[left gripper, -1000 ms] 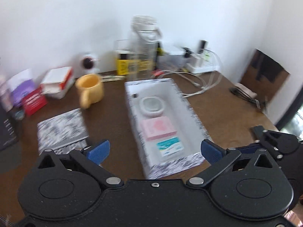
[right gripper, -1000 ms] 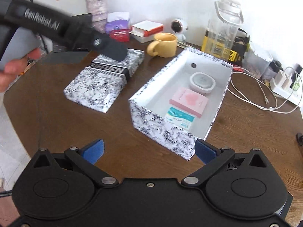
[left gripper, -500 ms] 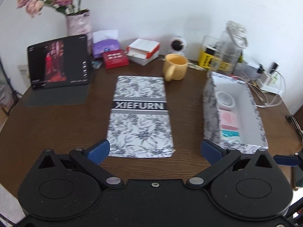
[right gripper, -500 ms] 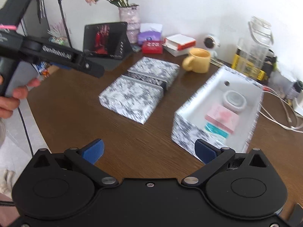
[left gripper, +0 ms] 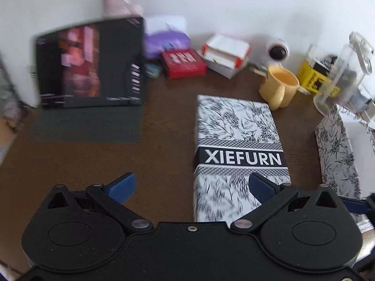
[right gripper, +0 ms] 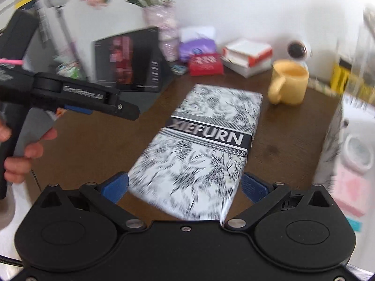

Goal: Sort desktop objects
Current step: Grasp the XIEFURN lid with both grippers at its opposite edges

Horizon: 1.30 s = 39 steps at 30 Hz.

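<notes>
Both claws gaping wide and carrying nothing. Right claw (right gripper: 184, 186) hovering low over the near end of the patterned lid (right gripper: 199, 149), blue pads flanking its two long edges without touching; judged to be lining up for a grip across the lid's width, the spread being set just wider than the lid. Left claw (left gripper: 191, 186) hanging apart over bare wood, its right pad overlapping the lid's near corner (left gripper: 239, 154) in its own view, the left pad over the table (left gripper: 93, 159); contact not discernible, motion blur softening the edges. Lid lying flat, printed band facing up, well clear of the open box (right gripper: 332, 140) standing to its right. Box showing a round white dish (right gripper: 358, 152) and a pink packet (right gripper: 351, 189) resting inside, suggesting sorting largely finished and the covering step pending; a judgement only. Yellow mug (right gripper: 289, 85) sitting just beyond the lid's far corner, near enough to be knocked if the lid is swung upward carelessly. Tablet (left gripper: 91, 63) propped at the back left, red packet (left gripper: 184, 63) and small white-and-red box (left gripper: 226, 52) lined against the wall, left out of the box so far. Person's hand (right gripper: 23, 149) gripping the handle of the left tool, seen from the right camera, holding it raised above the table.
</notes>
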Motion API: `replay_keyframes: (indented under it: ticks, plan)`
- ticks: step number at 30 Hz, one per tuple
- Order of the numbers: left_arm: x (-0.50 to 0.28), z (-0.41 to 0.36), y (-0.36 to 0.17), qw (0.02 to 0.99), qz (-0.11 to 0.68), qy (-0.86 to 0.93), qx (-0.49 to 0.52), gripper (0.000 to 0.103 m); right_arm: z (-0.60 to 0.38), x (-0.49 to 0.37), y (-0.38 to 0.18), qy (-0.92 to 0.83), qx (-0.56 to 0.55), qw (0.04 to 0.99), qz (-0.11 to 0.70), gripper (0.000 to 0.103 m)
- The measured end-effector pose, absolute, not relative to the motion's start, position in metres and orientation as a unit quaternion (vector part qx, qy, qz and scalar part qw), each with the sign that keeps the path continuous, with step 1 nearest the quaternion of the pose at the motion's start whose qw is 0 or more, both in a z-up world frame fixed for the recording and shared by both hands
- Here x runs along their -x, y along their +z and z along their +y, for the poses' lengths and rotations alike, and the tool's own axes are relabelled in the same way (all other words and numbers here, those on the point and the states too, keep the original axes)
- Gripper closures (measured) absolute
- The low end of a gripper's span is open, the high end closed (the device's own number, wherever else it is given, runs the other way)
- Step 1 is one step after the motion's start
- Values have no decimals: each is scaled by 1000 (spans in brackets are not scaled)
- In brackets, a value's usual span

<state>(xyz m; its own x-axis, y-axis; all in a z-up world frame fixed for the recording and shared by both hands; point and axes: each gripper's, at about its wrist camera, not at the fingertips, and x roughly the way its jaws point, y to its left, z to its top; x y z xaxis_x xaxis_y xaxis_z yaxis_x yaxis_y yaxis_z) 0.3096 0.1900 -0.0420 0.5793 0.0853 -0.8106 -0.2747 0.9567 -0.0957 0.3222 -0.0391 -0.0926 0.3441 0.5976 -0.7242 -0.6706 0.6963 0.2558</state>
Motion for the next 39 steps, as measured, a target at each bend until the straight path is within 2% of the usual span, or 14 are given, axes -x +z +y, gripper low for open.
replay_keyframes:
  ticks: [8,13,18,25,30,39]
  plan:
    - [-377,210,-104,857,496,35,137,0,-36,-379,-160,319,-27,815,484,0]
    - [-384,208,-130,837,518,4,179,0,-44,-384,-178,294,-72,829,471,0]
    - [-380,196,-133,841,509,5,186,0,-37,-384,-181,319,-72,833,446,0]
    - [-374,182,-122,837,515,35,182,3,-28,-382,-174,320,-61,838,437,0]
    - [-356,179,-92,843,505,52,181,5,-31,-367,-151,332,-59,845,415,0]
    - [-274,145,-35,856,470,91,196,8,-48,-303,-102,372,-54,844,383,0]
